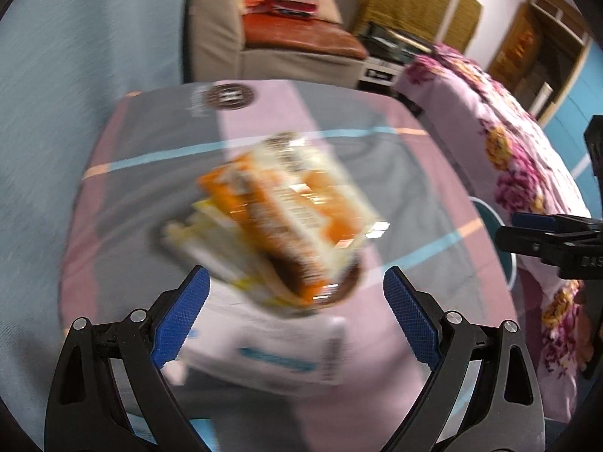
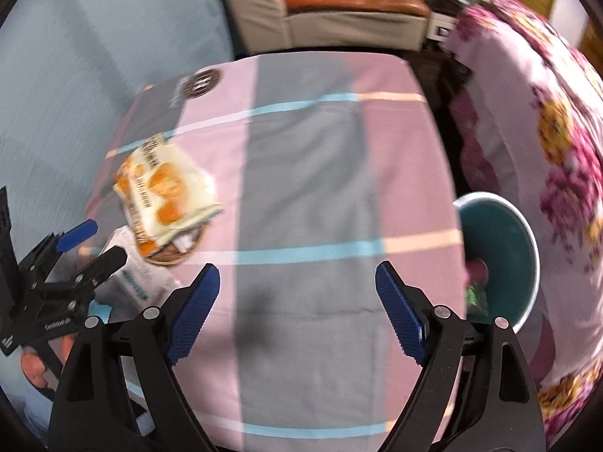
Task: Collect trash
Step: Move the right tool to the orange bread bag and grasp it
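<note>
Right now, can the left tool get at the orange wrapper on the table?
Probably yes. The left tool is open and pointed at the wrapper, which lies on top of the pile with nothing over it. The right tool is open over bare cloth, well clear.

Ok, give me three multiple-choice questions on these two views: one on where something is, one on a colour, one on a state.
1. Where is the bin relative to the table?
A. beside its right edge
B. on top of it
C. beyond its far edge

2. What colour is the bin's inside?
A. red
B. teal
C. yellow

3. How does the right hand-held gripper stand?
A. shut on the orange wrapper
B. shut on nothing
C. open, nothing between its fingers

Answers:
1 A, it sits low between table and flowered blanket.
2 B, the inner wall shows teal.
3 C, only tablecloth shows between the blue pads.
</note>
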Available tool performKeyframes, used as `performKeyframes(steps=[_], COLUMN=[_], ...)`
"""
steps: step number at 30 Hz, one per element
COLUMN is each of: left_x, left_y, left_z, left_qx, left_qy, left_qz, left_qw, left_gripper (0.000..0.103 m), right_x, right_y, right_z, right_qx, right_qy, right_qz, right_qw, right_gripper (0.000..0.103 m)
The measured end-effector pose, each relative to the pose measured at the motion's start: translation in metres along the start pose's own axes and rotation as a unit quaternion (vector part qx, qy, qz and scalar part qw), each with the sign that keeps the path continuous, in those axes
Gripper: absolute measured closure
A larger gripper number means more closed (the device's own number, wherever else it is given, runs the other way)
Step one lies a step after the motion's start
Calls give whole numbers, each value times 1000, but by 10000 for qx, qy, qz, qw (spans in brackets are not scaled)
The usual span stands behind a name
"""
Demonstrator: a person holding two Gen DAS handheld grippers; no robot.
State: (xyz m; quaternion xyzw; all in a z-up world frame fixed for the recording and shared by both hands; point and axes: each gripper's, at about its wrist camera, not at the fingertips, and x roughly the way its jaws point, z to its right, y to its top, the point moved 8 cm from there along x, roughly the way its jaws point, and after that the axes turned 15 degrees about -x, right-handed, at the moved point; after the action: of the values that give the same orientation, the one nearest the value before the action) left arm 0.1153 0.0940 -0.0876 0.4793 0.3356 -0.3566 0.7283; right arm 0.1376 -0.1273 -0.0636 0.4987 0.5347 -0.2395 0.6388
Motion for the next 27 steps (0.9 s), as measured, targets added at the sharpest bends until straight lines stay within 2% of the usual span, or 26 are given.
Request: performKeyframes(steps=[7, 12, 20, 25, 26, 27], left_x=[4, 14, 29, 34, 35, 35], left_y=[7, 9, 13, 12, 12, 12], left_z=[-67, -93, -98, -111, -113, -114], left_qx=[-438, -649, -637, -745, -763, -780], left_qy=[255, 322, 336, 398, 404, 410], left_qz=[12, -72, -137, -181, -193, -201], left_qw=[9987, 9973, 9973, 9963, 9961, 9959], left_gripper=[9, 9, 9, 9, 9, 9], right_x=[33, 62, 99, 115, 117, 121], right_y=[36, 59, 77, 80, 79, 77], right_z=[-59, -99, -128, -124, -123, -121], right_qx=[-599, -1179, -1610, -1434, -1408, -1375], right_qy=[231, 252, 345, 497, 542, 547], right_qz=[-317, -478, -755, -704, -700, -713], right_qw=[9974, 9916, 9835, 9859, 9861, 9864], right_gripper=[21, 21, 20, 20, 21, 27])
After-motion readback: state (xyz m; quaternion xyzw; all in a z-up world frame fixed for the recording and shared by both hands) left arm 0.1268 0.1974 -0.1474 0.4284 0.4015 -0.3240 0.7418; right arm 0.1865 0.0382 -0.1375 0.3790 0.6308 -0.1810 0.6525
